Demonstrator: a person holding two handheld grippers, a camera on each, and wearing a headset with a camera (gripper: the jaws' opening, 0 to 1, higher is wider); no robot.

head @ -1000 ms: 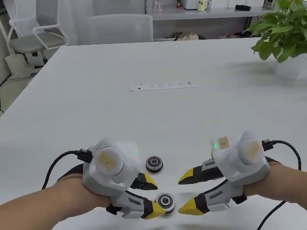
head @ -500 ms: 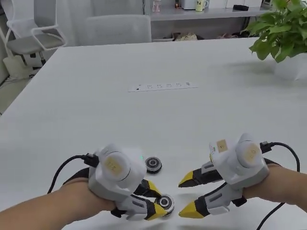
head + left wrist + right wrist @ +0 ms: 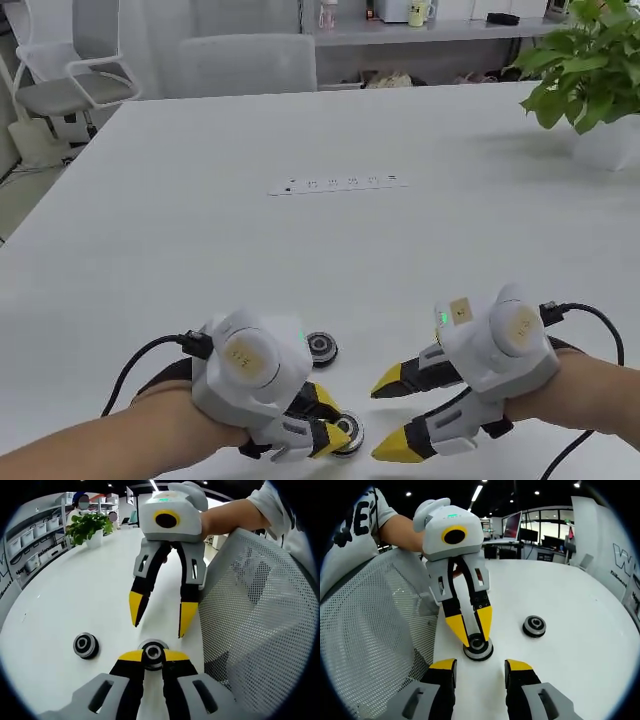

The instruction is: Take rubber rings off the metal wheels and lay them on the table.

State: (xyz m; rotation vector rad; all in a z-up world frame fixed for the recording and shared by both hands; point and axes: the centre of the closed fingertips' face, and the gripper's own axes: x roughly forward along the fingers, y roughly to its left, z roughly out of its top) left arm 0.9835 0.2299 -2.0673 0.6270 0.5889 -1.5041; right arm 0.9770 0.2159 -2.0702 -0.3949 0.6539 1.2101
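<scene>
The left tool (image 3: 328, 425) rests low on the white surface (image 3: 300, 250), its yellow-tipped jaws closed around the near wheel (image 3: 479, 649), a small metal wheel lying flat close to the person. The right tool (image 3: 161, 617) is just to the right of that wheel and points at it, with its jaws spread wide and nothing between them. A second wheel (image 3: 320, 347) lies flat a little farther away, near the first wheel and apart from both tools.
</scene>
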